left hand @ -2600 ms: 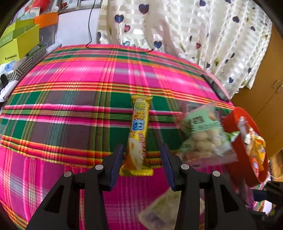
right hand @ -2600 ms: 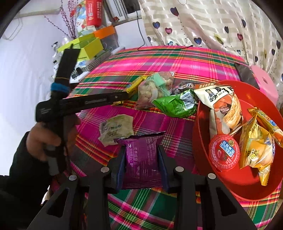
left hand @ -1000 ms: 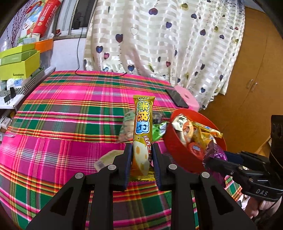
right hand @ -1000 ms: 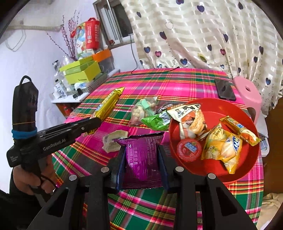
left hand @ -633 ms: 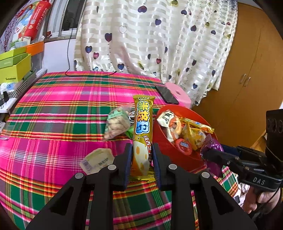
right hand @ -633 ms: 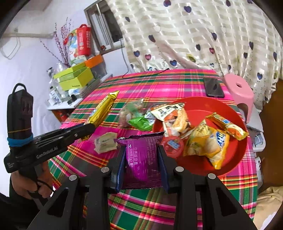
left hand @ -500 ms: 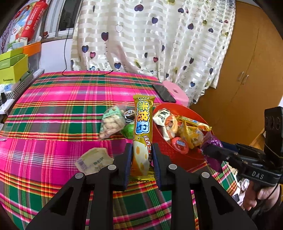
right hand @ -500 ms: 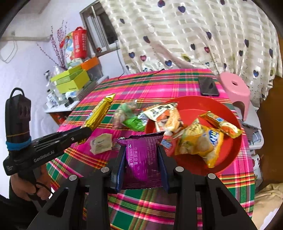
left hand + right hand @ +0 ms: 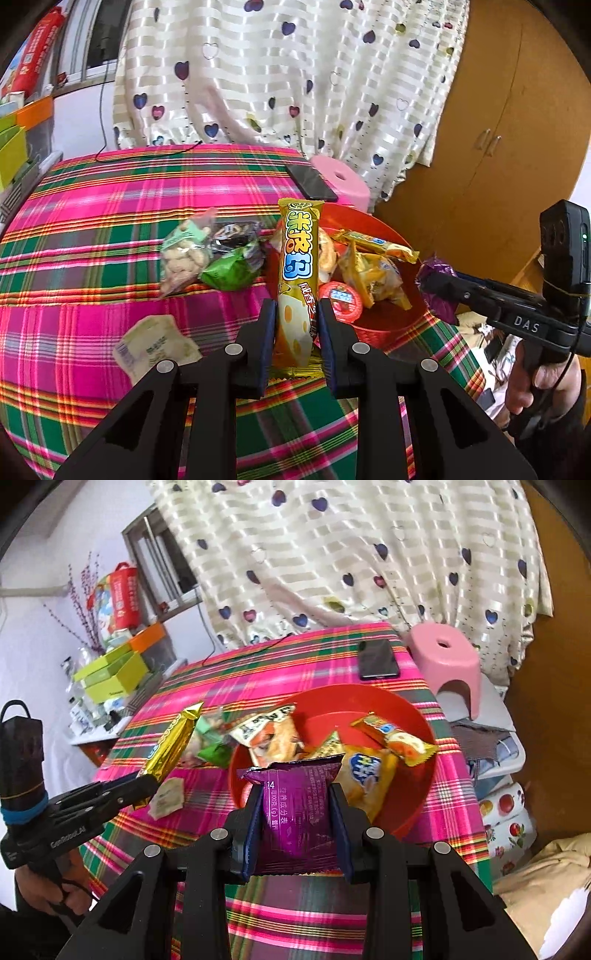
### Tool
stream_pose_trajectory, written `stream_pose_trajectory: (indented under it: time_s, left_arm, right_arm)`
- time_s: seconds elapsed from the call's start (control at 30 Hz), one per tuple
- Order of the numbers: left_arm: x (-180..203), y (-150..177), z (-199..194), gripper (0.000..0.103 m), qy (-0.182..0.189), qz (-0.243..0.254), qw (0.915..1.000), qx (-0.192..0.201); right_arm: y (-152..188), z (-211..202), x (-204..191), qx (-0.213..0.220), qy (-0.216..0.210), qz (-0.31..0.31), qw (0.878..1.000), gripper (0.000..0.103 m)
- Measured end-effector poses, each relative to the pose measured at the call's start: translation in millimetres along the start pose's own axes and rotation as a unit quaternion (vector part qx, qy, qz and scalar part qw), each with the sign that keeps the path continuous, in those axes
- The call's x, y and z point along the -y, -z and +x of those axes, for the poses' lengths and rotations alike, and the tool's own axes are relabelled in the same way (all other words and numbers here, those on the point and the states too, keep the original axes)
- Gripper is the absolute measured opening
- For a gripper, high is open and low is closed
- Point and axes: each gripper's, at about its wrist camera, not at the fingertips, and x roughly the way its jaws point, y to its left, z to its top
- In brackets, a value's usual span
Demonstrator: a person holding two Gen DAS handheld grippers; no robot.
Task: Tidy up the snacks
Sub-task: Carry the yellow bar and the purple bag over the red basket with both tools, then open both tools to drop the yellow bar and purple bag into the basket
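Nearest, right gripper (image 9: 297,823): jaws closed on a purple packet (image 9: 295,797), pinched across its lower half, top edge standing free. The packet looks light, crinkly and slick; the grip on its flat faces near the bottom seam seems sound, though a soft pouch may slide if the squeeze eases.

Left gripper (image 9: 295,332): jaws closed on the lower end of a long yellow bar (image 9: 299,273), which stands upright well past the fingertips. The bar appears light and fairly stiff in a glossy wrapper; held so near one end it may swing, and a hold closer to the middle would likely steady it.

Next out: red bowl (image 9: 424,716) on the plaid tablecloth (image 9: 295,664), holding an orange-and-white bag (image 9: 269,731), a yellow pouch (image 9: 365,775), a small wrapped bar (image 9: 395,740) and a round red jelly cup (image 9: 341,299). Both held snacks hang above the bowl's near side, not yet released.

Loose on the cloth, left of the bowl: a pale flat sachet (image 9: 155,347), a green packet (image 9: 232,267), a clear bag of puffs (image 9: 183,254) and a dark wrapper (image 9: 236,232). These remain to be gathered; all look light and easily crushed.

Farthest: a phone (image 9: 378,659) at the table edge, a pink stool (image 9: 445,659), a heart-print curtain (image 9: 351,554).
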Motion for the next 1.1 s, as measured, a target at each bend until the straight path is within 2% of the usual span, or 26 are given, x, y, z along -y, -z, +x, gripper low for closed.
stream_pose_trajectory:
  time_s: [0.6,1.1]
  left_arm:
    - [16.7,-9.6,25.9,0.024,0.010,0.017,0.9996,-0.020]
    - [33.9,-33.4,53.2,0.024,0.021,0.039,0.9986,-0.029]
  right_arm:
    - [-1.0,36.8,32.0,-0.034,0.021,0.026,0.999,0.032]
    - [-12.8,52.1,42.1,-0.023,0.036,0.026,0.999,0.032]
